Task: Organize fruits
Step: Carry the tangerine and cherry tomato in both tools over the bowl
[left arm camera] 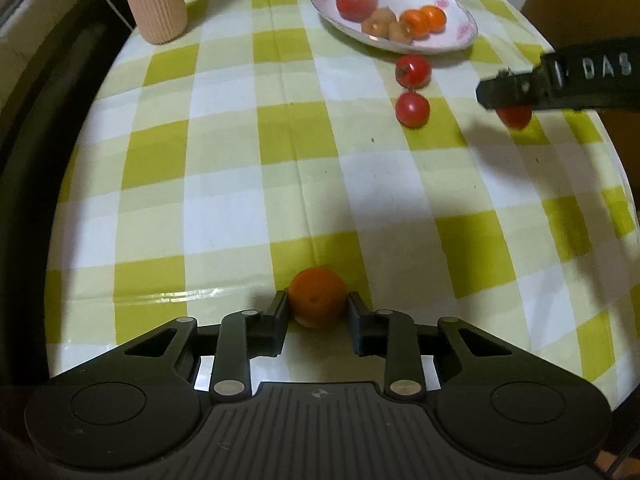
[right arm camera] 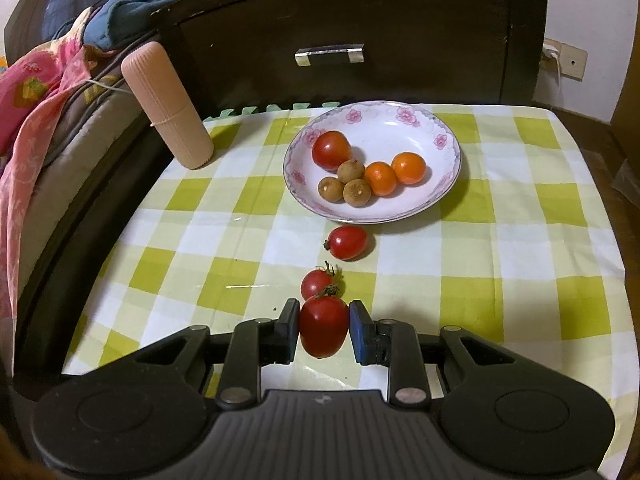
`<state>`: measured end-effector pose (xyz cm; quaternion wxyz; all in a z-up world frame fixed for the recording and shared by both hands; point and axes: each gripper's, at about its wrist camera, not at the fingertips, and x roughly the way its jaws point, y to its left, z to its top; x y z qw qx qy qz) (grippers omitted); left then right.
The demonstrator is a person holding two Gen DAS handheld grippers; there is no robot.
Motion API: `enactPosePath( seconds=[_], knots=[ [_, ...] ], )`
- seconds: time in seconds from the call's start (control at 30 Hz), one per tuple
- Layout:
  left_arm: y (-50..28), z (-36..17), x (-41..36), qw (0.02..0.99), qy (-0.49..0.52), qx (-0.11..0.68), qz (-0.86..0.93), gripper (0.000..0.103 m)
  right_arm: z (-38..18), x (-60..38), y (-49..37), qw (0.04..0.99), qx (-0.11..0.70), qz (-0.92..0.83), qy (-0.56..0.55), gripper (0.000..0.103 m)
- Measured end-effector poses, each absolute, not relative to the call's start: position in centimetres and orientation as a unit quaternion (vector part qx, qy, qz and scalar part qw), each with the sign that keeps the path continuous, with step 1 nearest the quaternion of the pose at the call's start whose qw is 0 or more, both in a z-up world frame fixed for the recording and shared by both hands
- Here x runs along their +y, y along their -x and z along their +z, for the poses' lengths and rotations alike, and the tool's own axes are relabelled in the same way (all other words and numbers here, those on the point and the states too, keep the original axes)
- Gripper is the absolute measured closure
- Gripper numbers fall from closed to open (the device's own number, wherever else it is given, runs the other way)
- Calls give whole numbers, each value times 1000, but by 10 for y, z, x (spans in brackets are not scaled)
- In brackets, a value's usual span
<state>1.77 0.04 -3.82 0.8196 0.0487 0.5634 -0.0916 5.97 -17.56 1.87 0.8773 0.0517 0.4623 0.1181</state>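
Note:
My left gripper (left arm camera: pixel 318 306) is shut on a small orange (left arm camera: pixel 317 297) close over the checked cloth. My right gripper (right arm camera: pixel 324 326) is shut on a red tomato (right arm camera: pixel 324 326); it shows from the side in the left wrist view (left arm camera: pixel 560 84) with the tomato (left arm camera: pixel 515 117) under it. A white flowered plate (right arm camera: pixel 400 208) at the back holds a tomato (right arm camera: pixel 331 150), two oranges (right arm camera: pixel 408 168) and three brown longans (right arm camera: pixel 351 182). Two loose tomatoes lie on the cloth before the plate, one near it (right arm camera: pixel 347 242) and one just ahead of my right fingers (right arm camera: pixel 317 284).
A ribbed pink cylinder (right arm camera: pixel 168 108) stands at the back left of the table (right arm camera: pixel 520 240). A dark wooden drawer front (right arm camera: pixel 340 40) rises behind the table. Bedding (right arm camera: pixel 36 112) lies to the left. The table's right edge drops off.

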Motion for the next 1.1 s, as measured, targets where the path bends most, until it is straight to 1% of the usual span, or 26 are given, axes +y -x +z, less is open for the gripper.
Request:
enactPosePath(
  seconds=[0.23, 0.57, 1.1],
  knots=[
    [-35, -21, -3, 834, -27, 541, -100, 66, 16, -177, -64, 876, 465, 116, -50, 78],
    [-89, 10, -25, 858, -14, 500, -117, 65, 17, -195, -85, 878, 464, 90, -69, 78],
    [-159, 18, -50, 868, -11, 480, -128, 65, 16, -210, -137, 881, 460, 71, -85, 78]
  ],
)
